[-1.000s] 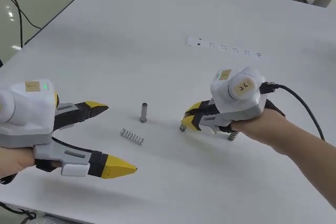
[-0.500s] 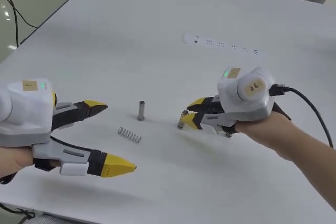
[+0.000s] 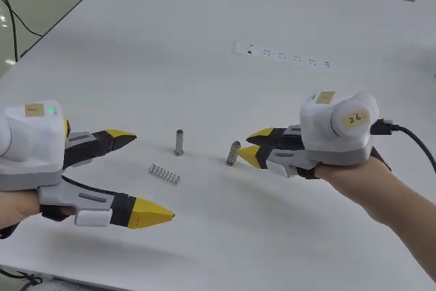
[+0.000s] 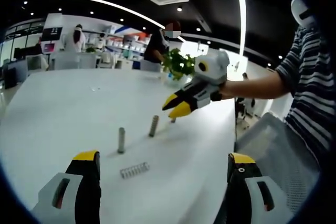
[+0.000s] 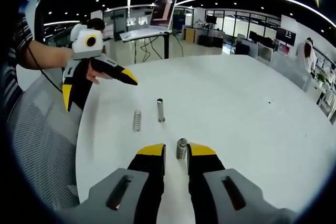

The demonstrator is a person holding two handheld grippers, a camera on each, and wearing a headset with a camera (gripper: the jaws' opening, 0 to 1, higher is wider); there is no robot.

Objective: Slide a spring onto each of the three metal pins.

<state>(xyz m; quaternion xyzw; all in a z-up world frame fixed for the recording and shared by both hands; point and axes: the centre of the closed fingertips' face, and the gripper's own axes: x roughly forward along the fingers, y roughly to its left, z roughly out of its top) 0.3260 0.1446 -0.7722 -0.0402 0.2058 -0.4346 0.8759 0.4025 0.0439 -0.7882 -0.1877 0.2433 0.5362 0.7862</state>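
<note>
White table (image 3: 204, 25), matte and plain. Counted on it: two metal pins, two springs, one power strip (image 3: 283, 55) (well beyond the rest, towards the far side).

Pins, both upright:
- bare pin (image 3: 179, 142), nothing round it, near the middle of the work.
- sprung pin (image 3: 234, 153), one spring coiled round it, standing near the bare pin on the side of the right hand.

Springs: one on the sprung pin, as above; one loose spring (image 3: 164, 174) lying flat on the table, near the foot of the bare pin and apart from it, on the near side.

Grippers: two, one per hand.
- left gripper (image 3: 139, 176): jaws spread wide, nothing between them, held above the near part of the table. Loose spring just beyond the mouth of the jaws, touching neither.
- right gripper (image 3: 246, 146): jaws narrow, a small gap between the yellow tips, nothing clamped. Tips just beside the sprung pin (clearly apart from it in the left gripper view; in the right gripper view the pin stands straight ahead, in line with the gap).
</note>
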